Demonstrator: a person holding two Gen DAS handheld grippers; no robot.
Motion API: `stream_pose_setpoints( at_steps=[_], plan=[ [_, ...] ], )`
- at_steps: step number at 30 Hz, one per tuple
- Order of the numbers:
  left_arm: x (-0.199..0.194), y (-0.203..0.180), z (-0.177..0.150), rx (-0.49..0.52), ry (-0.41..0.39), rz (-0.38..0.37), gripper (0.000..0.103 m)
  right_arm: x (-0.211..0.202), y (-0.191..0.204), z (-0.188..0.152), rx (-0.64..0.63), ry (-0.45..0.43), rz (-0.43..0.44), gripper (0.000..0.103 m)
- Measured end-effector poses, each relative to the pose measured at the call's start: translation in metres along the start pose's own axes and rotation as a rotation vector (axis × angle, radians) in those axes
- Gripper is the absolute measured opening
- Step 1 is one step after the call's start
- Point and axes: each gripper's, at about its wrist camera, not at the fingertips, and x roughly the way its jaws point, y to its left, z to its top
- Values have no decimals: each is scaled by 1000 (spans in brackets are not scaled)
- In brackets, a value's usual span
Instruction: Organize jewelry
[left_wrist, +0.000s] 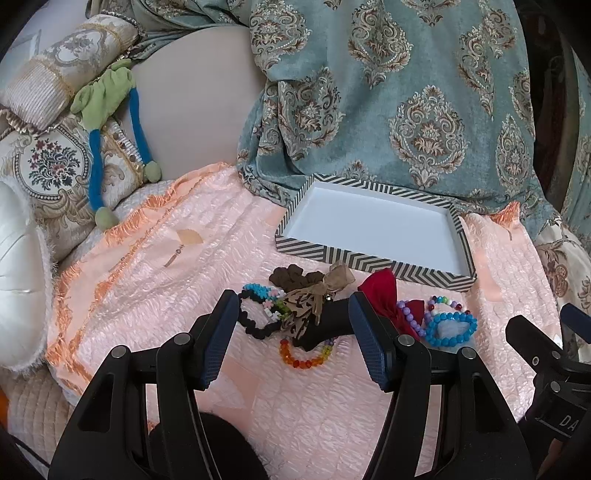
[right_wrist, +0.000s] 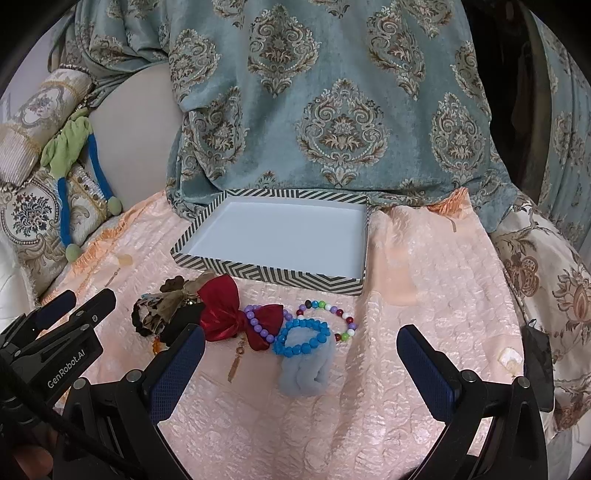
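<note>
Both grippers wide, empty. Blue bracelet (right_wrist: 302, 338) sat dead ahead of right gripper (right_wrist: 301, 362); left gripper (left_wrist: 293, 332) faced the black pile.

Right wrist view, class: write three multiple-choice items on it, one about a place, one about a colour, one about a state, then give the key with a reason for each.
1. Where does the blue bracelet lie?
A. inside the box
B. on the pink cloth, nearer the camera than the box
C. on the green toy

2. What colour is the bow?
A. red
B. yellow
C. white

3. In what state is the box?
A. lidded
B. full of beads
C. open, with nothing inside

Key: B, the blue bracelet rests on the pink cloth, partly over a grey woolly piece, on the near side of the box. A, the bow is deep red. C, only the white floor of the box shows inside its striped walls.
</note>
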Motion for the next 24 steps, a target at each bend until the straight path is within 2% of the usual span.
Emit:
stream_pose_setpoints(
  at_steps=[24],
  plan=[
    [0, 1, -3, -6, 4, -11, 62, -2, 2, -1, 0, 9, -5, 103]
  ],
)
